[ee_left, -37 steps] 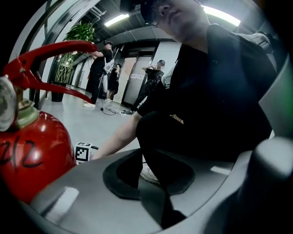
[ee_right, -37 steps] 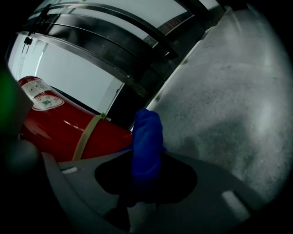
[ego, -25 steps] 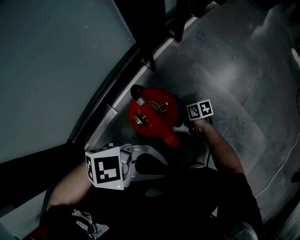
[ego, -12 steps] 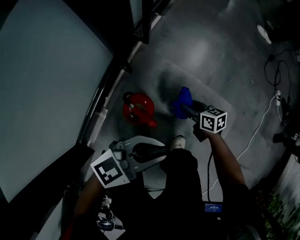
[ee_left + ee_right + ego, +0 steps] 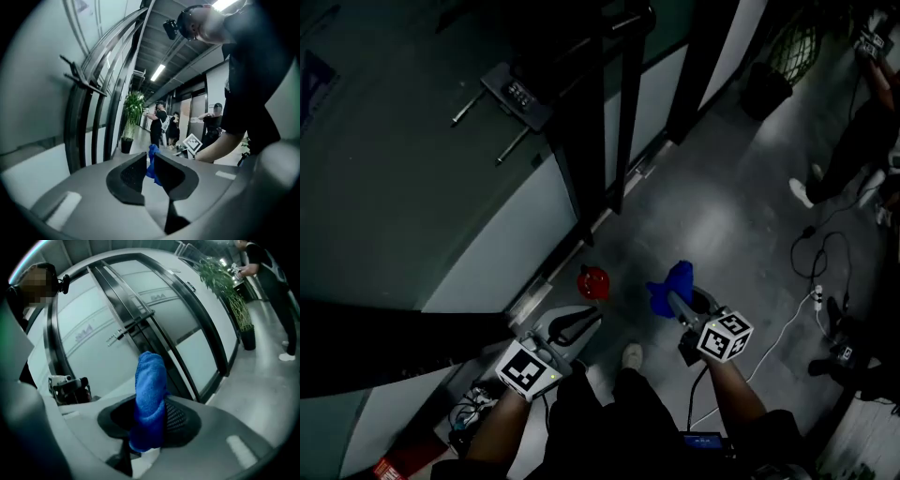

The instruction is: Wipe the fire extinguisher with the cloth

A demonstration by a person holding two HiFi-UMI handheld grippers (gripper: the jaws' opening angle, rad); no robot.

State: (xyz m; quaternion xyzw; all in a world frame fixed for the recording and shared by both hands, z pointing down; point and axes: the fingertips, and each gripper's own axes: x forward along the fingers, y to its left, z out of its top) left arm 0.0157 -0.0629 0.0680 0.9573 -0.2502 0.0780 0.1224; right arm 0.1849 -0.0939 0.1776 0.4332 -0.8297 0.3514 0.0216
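The red fire extinguisher stands on the grey floor beside the glass wall, small and far below both grippers. My right gripper is shut on a blue cloth, held in the air to the right of the extinguisher and apart from it. In the right gripper view the cloth sticks up between the jaws of that gripper. My left gripper hovers above and just in front of the extinguisher. Its jaws are shut to a thin slit with nothing between them.
Glass doors with black frames and a handle with a lock run along the left. A potted plant and several people stand down the corridor. Cables lie on the floor at the right. The person's shoe is below.
The view has risen far above the floor. Both grippers have lifted away from the extinguisher, and the cloth in the right gripper has come off its side.
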